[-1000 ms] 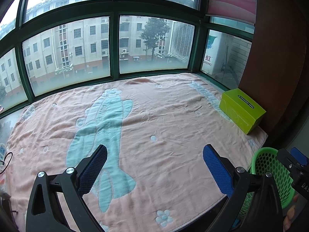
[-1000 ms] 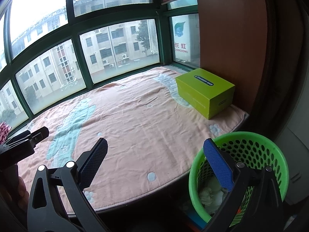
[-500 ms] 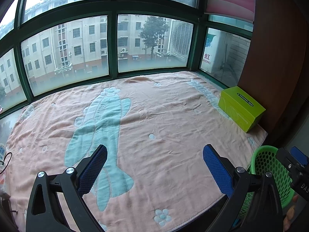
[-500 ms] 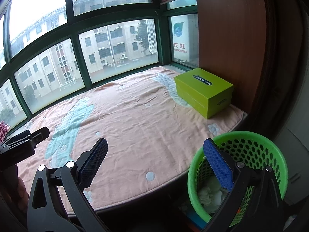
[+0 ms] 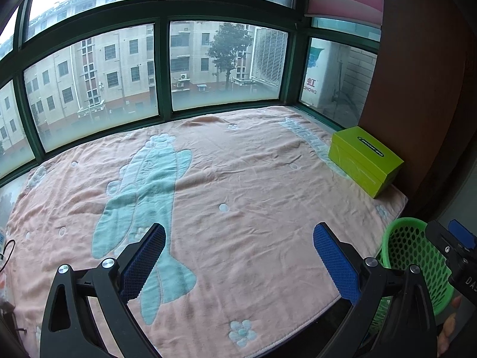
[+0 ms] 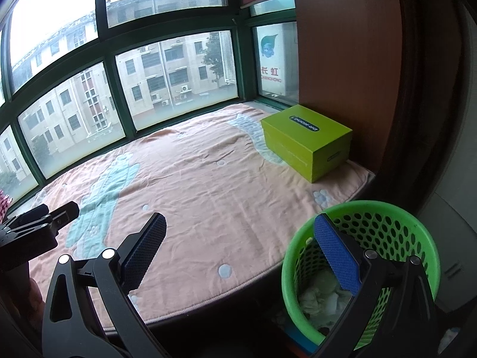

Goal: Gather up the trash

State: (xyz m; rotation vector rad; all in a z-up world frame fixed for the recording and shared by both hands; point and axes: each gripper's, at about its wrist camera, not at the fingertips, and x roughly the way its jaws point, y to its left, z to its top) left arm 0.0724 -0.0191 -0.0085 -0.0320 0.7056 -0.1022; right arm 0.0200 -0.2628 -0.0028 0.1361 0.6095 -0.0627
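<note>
A green perforated basket stands on the floor by the right end of the window seat, with crumpled white paper trash lying inside it. The basket also shows at the right edge of the left wrist view. My right gripper is open and empty, hovering at the seat's front edge with its right finger over the basket's rim. My left gripper is open and empty above the pink blanket. No loose trash shows on the blanket.
A lime green box sits on the blanket at the far right, against a brown wall panel. Green-framed windows close off the back. The left gripper's body shows at left in the right wrist view.
Both grippers have drawn back a little from the window seat and stay open and empty. The blanket, the box and the basket have not moved.
</note>
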